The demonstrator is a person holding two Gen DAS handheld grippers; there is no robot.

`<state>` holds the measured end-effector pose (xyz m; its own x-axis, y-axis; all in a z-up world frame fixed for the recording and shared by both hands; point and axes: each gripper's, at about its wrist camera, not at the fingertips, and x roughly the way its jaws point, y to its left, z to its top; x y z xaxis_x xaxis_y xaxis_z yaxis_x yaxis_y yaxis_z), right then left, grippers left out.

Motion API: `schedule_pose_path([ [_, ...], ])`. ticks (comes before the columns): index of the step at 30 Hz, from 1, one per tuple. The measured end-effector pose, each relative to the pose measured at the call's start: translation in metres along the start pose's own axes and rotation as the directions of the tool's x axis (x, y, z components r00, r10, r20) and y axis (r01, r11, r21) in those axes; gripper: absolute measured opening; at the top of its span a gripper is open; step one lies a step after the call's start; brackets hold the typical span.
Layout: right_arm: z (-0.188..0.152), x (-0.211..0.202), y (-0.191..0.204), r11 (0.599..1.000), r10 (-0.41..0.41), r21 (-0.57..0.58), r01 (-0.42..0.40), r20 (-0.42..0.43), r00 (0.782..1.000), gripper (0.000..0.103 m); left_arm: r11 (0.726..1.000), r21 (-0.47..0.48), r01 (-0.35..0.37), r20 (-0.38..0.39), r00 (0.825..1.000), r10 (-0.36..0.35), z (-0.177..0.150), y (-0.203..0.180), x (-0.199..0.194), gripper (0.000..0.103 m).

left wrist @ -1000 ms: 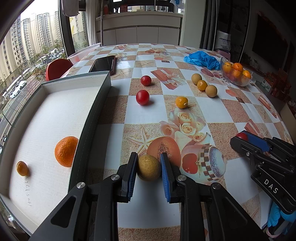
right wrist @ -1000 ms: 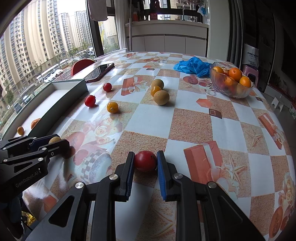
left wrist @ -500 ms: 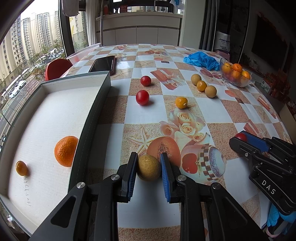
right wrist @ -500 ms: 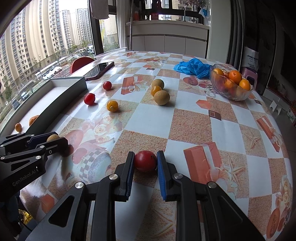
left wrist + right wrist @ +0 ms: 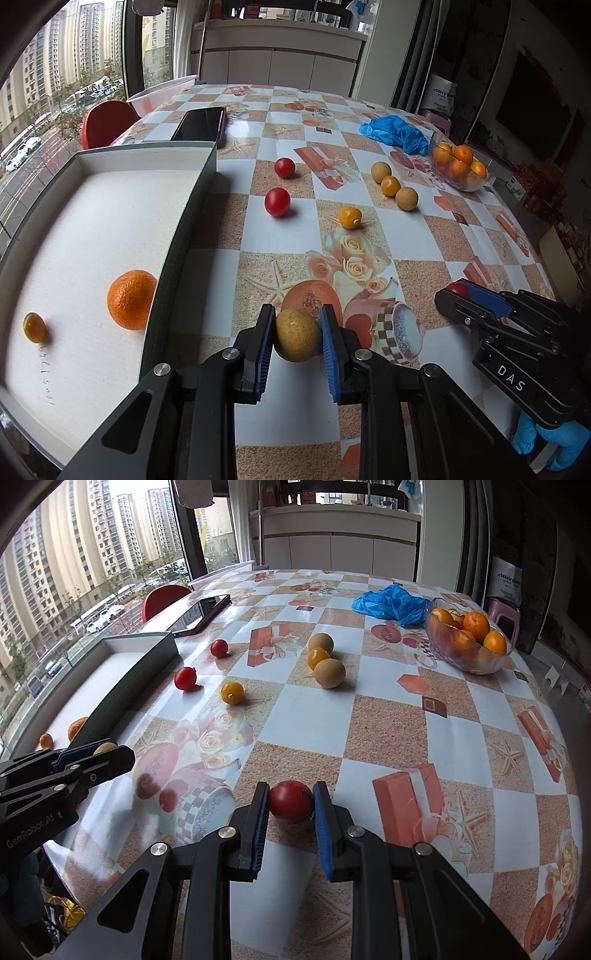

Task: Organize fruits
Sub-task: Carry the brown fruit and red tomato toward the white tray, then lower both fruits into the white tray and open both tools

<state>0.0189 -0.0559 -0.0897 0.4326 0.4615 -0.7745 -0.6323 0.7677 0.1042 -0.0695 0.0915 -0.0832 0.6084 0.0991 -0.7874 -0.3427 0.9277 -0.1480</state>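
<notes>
Left gripper (image 5: 297, 334) clenched on a round yellow-green fruit (image 5: 298, 335), just beside the shallow white tray with dark walls (image 5: 192, 206), likely its destination given the orange (image 5: 131, 299) inside. Right gripper (image 5: 290, 801) clamped on a small red tomato (image 5: 290, 800), low over the patterned tablecloth (image 5: 388, 720), probably for sorting too.

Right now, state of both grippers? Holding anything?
Left gripper: closed on the round yellow-green fruit.
Right gripper: closed on the small round red tomato.
</notes>
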Motion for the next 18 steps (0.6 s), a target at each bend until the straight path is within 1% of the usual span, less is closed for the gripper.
schedule_pose_path([
  [4,0.014,-0.006,0.011,1.000,0.029,-0.008,-0.028,0.014,0.999,0.026,1.000,-0.011,0.017,0.051,0.999,-0.017,0.011,0.005,-0.017,0.026],
  [9,0.033,-0.010,0.034,0.997,0.079,-0.017,-0.079,0.026,0.997,0.026,0.998,-0.057,0.012,0.094,0.996,-0.007,0.024,0.024,-0.032,0.026],
  [12,0.041,-0.008,0.051,0.993,0.113,-0.029,-0.112,0.019,0.993,0.026,0.996,-0.086,-0.005,0.115,0.993,0.015,0.026,0.042,-0.038,0.026],
  [18,0.055,0.002,0.096,0.980,0.183,-0.085,-0.182,-0.005,0.983,0.026,0.987,-0.142,-0.078,0.130,0.987,0.097,0.024,0.084,-0.043,0.026],
])
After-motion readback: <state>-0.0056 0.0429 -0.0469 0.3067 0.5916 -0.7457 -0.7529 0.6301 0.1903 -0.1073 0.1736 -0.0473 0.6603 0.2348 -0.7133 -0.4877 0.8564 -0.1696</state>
